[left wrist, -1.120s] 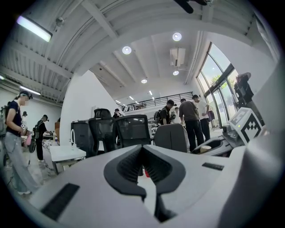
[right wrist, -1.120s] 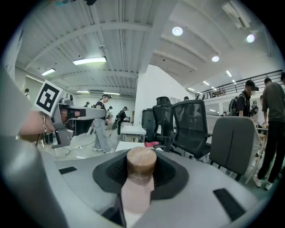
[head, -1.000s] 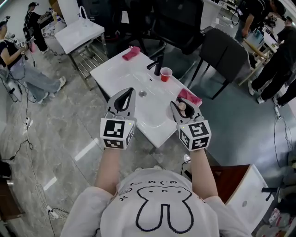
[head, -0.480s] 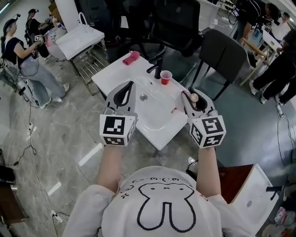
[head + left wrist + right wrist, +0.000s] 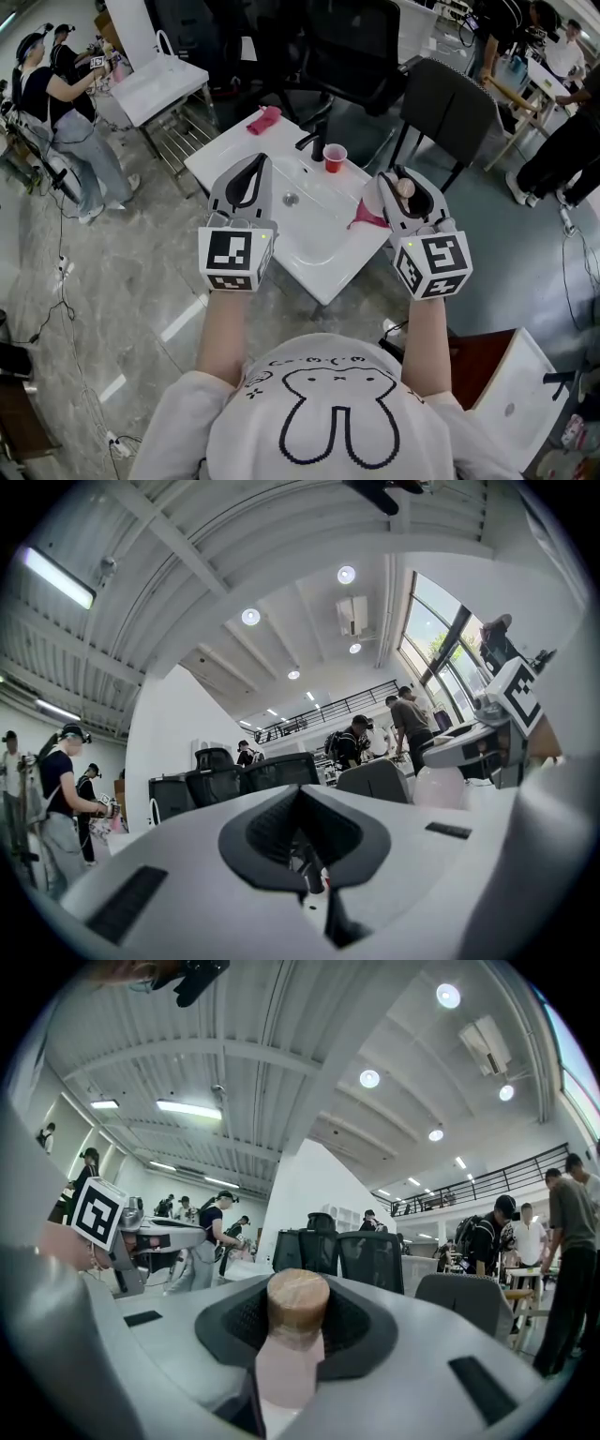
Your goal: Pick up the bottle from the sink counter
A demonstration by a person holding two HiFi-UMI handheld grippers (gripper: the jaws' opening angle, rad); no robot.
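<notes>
The bottle (image 5: 405, 187), pale pink with a round wooden cap, is off the counter, upright between the jaws of my right gripper (image 5: 397, 178), which is shut on it by the right edge of the white sink counter (image 5: 230, 150). In the right gripper view the bottle (image 5: 289, 1358) fills the gap between the dark pads (image 5: 361, 1321) of the right gripper (image 5: 298, 1283). My left gripper (image 5: 258, 161) hovers over the counter's left part, jaws shut with nothing between them. In its own view the left gripper (image 5: 301, 799) has only air ahead.
A red cup (image 5: 335, 157) and a black faucet (image 5: 314, 141) stand at the back of the basin (image 5: 309, 220). One pink cloth (image 5: 264, 119) lies at the counter's far corner, another (image 5: 366, 217) by my right gripper. Office chairs (image 5: 450, 108) and people surround the counter.
My right gripper has carried the bottle to the right and higher, away from the basin, uncovering the pink cloth beneath. The left gripper has shifted only slightly.
</notes>
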